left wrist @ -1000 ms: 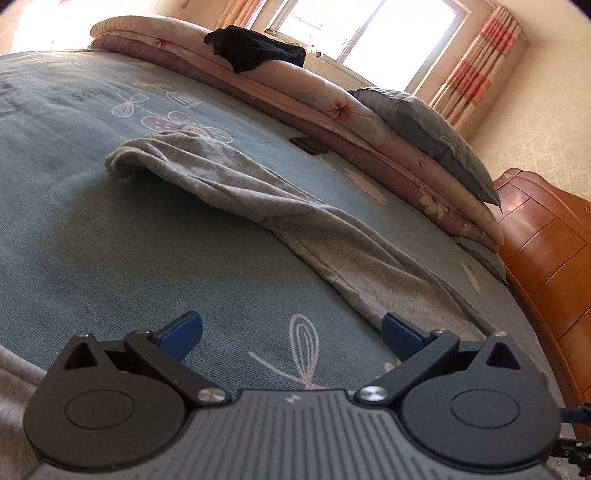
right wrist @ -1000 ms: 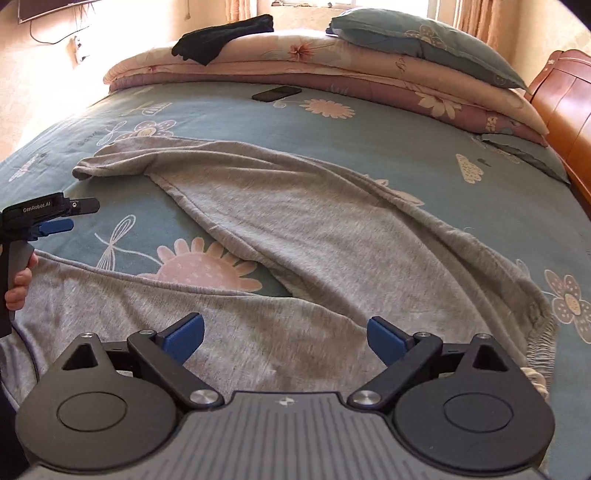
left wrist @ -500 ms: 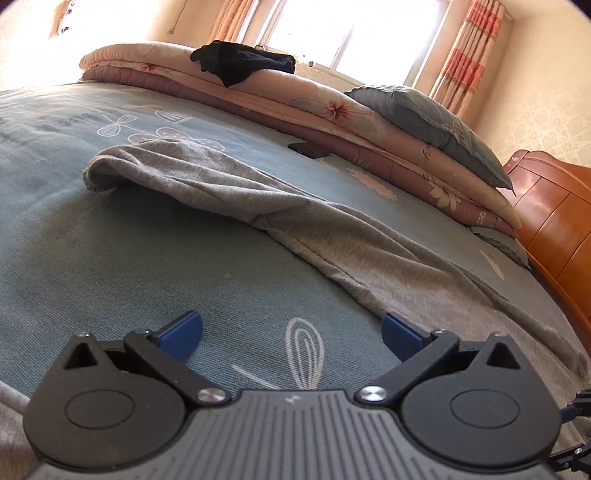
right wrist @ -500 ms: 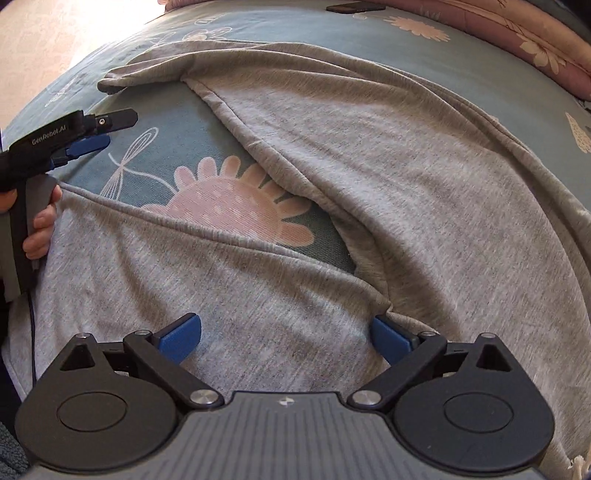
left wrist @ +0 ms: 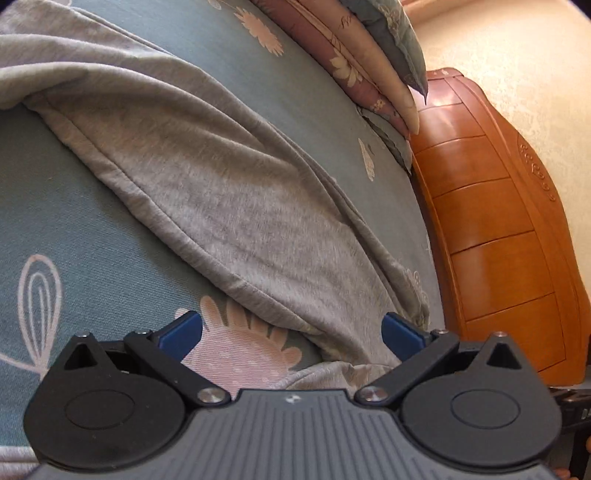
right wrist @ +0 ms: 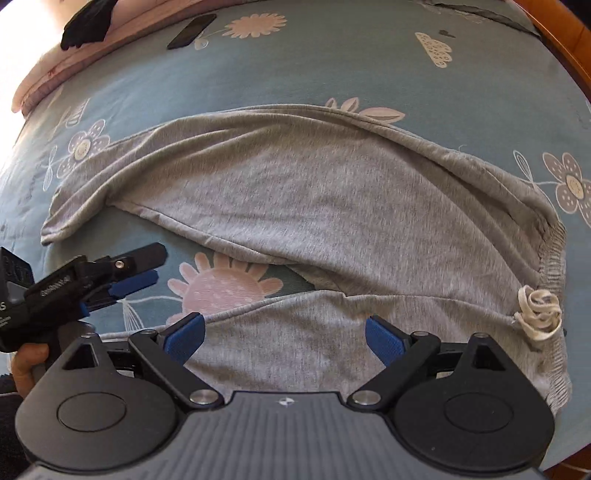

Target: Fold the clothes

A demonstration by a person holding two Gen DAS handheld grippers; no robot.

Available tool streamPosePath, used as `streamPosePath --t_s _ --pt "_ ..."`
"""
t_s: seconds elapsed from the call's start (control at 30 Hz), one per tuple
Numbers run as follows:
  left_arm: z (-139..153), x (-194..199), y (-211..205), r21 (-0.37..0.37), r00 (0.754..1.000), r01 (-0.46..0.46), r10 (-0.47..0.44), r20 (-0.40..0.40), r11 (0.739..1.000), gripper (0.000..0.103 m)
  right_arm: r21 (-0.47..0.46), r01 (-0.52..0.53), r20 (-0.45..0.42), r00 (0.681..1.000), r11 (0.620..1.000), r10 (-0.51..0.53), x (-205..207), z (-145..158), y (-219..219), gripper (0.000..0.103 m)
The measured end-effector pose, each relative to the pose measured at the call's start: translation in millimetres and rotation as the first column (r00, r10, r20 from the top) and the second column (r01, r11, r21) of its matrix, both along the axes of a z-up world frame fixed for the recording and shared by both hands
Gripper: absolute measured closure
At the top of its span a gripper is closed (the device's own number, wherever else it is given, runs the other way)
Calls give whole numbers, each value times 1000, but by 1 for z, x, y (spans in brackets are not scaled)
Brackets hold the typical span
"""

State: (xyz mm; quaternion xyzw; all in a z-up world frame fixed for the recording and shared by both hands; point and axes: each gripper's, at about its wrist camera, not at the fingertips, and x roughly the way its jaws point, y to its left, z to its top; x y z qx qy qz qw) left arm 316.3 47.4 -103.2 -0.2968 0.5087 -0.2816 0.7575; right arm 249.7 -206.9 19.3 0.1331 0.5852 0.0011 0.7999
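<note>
With both sets of jaws standing wide apart and gripping nothing, the right gripper point(right wrist: 284, 330) hangs over the near leg of the grey trousers point(right wrist: 303, 206), its blue pads point(right wrist: 184, 332) just above the cloth; the left gripper point(left wrist: 291, 332) sits off to its left, over the bedsheet point(left wrist: 66, 206) where a pink flower print shows between the two legs. The trousers lie spread in a shallow V across the bed, long axis running crosswise in front of the right gripper: waistband point(right wrist: 550, 254) and knotted drawstring point(right wrist: 539, 310) off to its right, far leg's cuff out left beyond the left gripper. Near leg's cuff is cut off by the frame, probably under the left tool. Risk from here: a pinch on one layer only, or sheet caught with it, would drag the legs askew; the drawstring could snag. Phone point(right wrist: 192, 31) far ahead, clear.
</note>
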Motion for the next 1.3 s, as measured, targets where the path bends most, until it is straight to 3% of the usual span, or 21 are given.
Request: streamPosePath --t_s 0.07,0.13,0.27,0.37,0.47,0.63,0.8,0.9,1.0,1.03,1.13,1.17,1.23,1.3 --pt "-15 10 -15 19 997 63 -62 -49 998 1 24 13 20 1000 1000 -14 -4 -5 2 7" --pt "-26 11 -22 22 996 57 -55 -71 998 1 26 -12 54 998 1000 11 -6 -14 2 7" --pt "-24 11 -41 48 997 72 -72 10 996 0 77 -40 115 993 996 31 -6 -46 -10 8" --pt "-20 15 -61 66 998 63 -65 15 996 1 110 -59 133 990 992 44 -4 -70 -21 12" --pt "-18 14 -82 69 996 80 -82 26 994 1 90 -54 153 987 995 40 -2 -82 -34 12" --pt "-18 12 -109 62 996 45 -49 72 997 1 164 -11 159 987 986 -16 -6 -95 -57 12" --pt "-24 28 -119 -146 988 88 -105 -115 985 1 176 -45 180 984 983 13 -7 -103 -65 12" --pt "-28 42 -104 -299 972 47 -113 -206 953 1 160 -109 221 973 981 72 -5 -101 -64 12" --pt "-35 55 -89 -438 954 -44 -93 -286 898 1 144 -174 260 957 974 133 -7 -99 -57 12" --pt "-36 55 -87 -456 953 -64 -81 -291 888 1 136 -191 266 952 972 150 -7 -100 -54 12" --pt "-43 54 -97 -319 933 -5 -110 -342 948 1 137 -221 279 944 966 176 -8 -101 -49 12" --pt "-46 51 -105 -305 919 31 -147 -366 952 1 148 -225 285 942 963 176 -8 -101 -48 12" --pt "-52 48 -123 -322 892 89 -219 -396 943 1 177 -239 282 942 955 184 -9 -102 -46 12" --pt "-44 46 -128 -350 899 112 -245 -363 930 1 203 -256 246 948 945 204 -9 -111 -41 12"
